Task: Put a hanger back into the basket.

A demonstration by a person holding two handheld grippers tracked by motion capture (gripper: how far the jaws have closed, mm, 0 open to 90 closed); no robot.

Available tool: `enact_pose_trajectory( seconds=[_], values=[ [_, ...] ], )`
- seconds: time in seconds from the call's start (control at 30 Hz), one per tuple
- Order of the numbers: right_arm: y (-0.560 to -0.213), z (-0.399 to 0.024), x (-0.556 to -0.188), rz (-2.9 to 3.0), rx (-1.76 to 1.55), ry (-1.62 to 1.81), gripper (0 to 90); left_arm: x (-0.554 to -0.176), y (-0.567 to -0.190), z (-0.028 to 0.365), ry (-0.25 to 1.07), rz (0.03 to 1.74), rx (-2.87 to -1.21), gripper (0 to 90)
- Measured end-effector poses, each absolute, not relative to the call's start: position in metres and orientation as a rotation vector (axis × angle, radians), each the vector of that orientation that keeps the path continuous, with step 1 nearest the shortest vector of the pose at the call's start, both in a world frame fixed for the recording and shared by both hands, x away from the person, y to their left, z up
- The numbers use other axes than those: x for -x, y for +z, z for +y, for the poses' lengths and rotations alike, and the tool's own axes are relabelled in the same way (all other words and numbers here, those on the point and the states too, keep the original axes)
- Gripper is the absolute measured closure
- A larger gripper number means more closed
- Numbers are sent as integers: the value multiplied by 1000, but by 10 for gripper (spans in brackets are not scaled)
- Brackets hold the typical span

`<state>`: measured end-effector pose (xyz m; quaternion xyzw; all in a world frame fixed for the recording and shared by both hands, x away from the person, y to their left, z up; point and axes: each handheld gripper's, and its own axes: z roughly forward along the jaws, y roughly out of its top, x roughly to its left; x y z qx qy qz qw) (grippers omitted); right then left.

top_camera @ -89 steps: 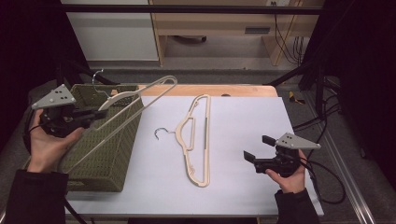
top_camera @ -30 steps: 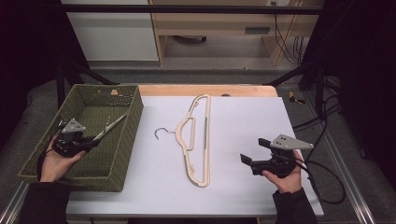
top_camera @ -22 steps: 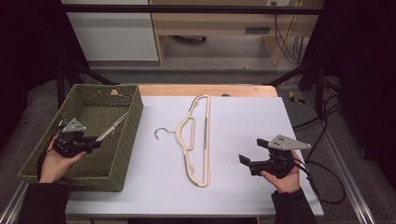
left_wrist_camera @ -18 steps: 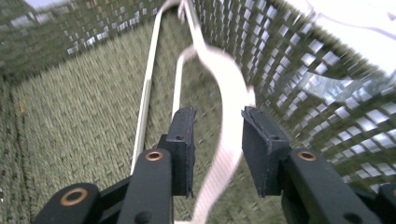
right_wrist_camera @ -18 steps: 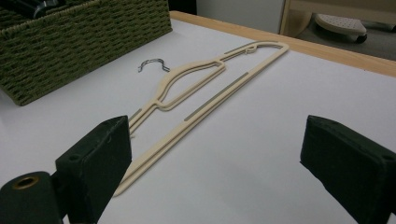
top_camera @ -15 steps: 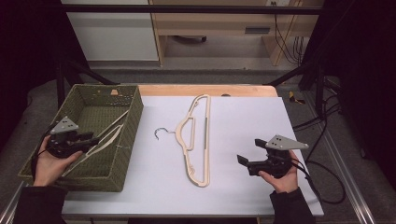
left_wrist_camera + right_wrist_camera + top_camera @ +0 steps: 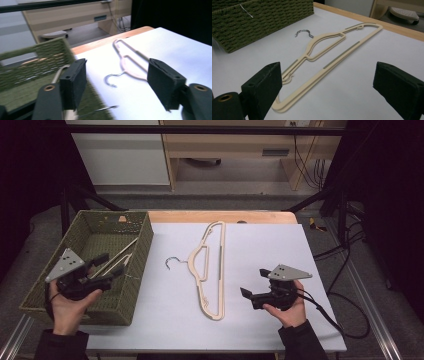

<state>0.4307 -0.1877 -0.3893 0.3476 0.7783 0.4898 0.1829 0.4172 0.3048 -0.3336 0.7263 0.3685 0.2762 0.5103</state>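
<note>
My left gripper [image 7: 107, 272] hangs over the near end of the green woven basket [image 7: 45, 290], and its jaws have just been opening — they stand wide now with nothing between them, the cream hanger in the basket [image 7: 117, 256] lying loose below with one arm leaning up toward the right wall. My right gripper [image 7: 248, 295] hovers low over the white table [image 7: 320, 330], jaws spread wide and empty, aimed along the second hanger [image 7: 212, 265], which lies flat on the table between my two hands with its metal hook [image 7: 172, 262] curling toward the basket. What worries me from here: the hanger in the basket looks propped rather than settled, so if my left jaws brush it on the way out it could tip over the wall or snag its thin wire hook in the weave. On the right, the flat hanger gives me little to bite — if I come down on the thin bar at an angle the pads may skid it across the smooth table, or I pinch one arm only and it swings as I lift, clipping the basket rim. By my count: two hangers, one in the basket and one on the table; one basket; two grippers, both empty.
</note>
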Motion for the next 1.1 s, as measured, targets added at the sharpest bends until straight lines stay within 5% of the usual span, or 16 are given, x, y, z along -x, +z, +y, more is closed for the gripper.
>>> enact_pose_trajectory(
  seconds=[0.5, 1.1],
  values=[
    [-401, -125, -440, 2286, -939, 1380, 104, -398, -374, 247, 552, 813, -1828, 116],
    [-459, -64, -464, 2443, -1034, 1212, 137, -390, -436, 208, 445, 750, -1956, 108]
  ],
)
